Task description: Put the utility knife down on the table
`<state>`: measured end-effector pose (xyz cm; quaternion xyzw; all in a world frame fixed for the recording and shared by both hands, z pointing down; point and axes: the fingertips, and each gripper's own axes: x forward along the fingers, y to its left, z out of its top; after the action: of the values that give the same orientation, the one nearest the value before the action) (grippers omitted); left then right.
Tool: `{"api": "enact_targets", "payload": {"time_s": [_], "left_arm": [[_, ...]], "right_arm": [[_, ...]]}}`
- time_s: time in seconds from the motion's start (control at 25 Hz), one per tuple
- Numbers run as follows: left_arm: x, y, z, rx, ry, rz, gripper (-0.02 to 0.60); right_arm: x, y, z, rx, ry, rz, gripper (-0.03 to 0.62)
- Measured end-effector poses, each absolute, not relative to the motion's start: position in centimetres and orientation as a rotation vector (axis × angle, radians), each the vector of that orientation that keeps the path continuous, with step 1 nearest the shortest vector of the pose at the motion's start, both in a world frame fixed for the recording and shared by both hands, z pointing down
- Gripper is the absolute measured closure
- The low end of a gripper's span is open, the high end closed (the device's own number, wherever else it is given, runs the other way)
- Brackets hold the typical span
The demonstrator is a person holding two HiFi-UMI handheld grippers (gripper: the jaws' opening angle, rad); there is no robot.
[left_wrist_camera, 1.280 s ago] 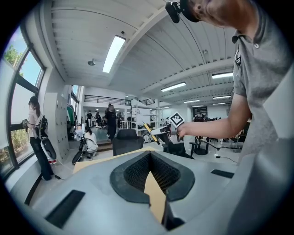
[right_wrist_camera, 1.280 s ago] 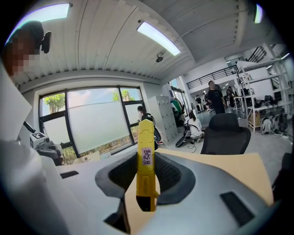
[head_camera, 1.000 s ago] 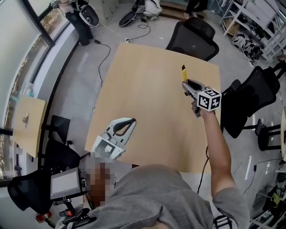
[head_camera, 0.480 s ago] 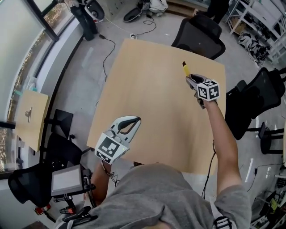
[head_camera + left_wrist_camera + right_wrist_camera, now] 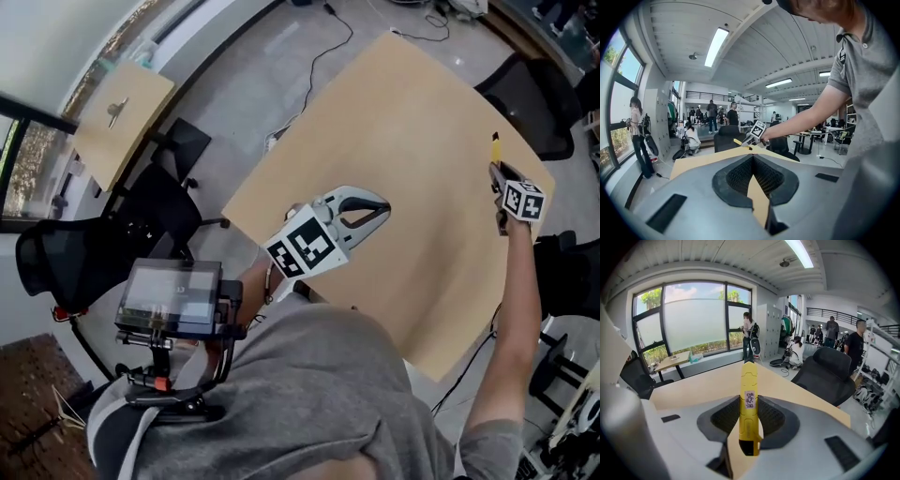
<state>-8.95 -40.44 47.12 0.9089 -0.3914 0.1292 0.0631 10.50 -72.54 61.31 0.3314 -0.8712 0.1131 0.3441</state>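
The yellow utility knife (image 5: 749, 399) stands clamped between the jaws of my right gripper (image 5: 749, 405), its tip pointing away over the light wooden table (image 5: 701, 385). In the head view the right gripper (image 5: 497, 171) hangs over the table's (image 5: 422, 112) far right edge, with the utility knife (image 5: 495, 148) sticking out ahead of it. My left gripper (image 5: 382, 208) is over the near left part of the table, its jaws shut with nothing between them. From the left gripper (image 5: 752, 157) view, the right gripper (image 5: 754, 136) and the utility knife (image 5: 739, 142) show across the table (image 5: 693, 164).
Black office chairs (image 5: 530, 108) stand beyond the table's far side, another chair (image 5: 173, 192) at its left. A small wooden side table (image 5: 122, 108) is near the window. A device with a screen (image 5: 173, 300) sits by the person's body. Cables (image 5: 314, 61) lie on the floor.
The head view has swung round. My left gripper has moved forward over the table. The right gripper still holds the knife over the far right edge.
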Motion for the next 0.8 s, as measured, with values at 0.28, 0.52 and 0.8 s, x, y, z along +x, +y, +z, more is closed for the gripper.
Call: {"api": "enact_targets", "payload": {"time_s": [0.28, 0.52, 0.8], "left_arm": [[-8.9, -40.2, 47.7, 2.737, -1.174, 0.406, 0.578], [-8.8, -40.2, 47.9, 2.733, -1.164, 0.413, 0.578], [-8.3, -40.5, 47.9, 2.744, -1.134, 0.419, 0.578]], "right_arm": [[10.4, -73.2, 63.4, 0.832, -2.199, 0.265, 0.477], [10.5, -73.1, 64.4, 0.817, -2.153, 0.248, 0.477], [12.1, -73.7, 65.6, 0.824, -2.098, 0.250, 0.477]]}}
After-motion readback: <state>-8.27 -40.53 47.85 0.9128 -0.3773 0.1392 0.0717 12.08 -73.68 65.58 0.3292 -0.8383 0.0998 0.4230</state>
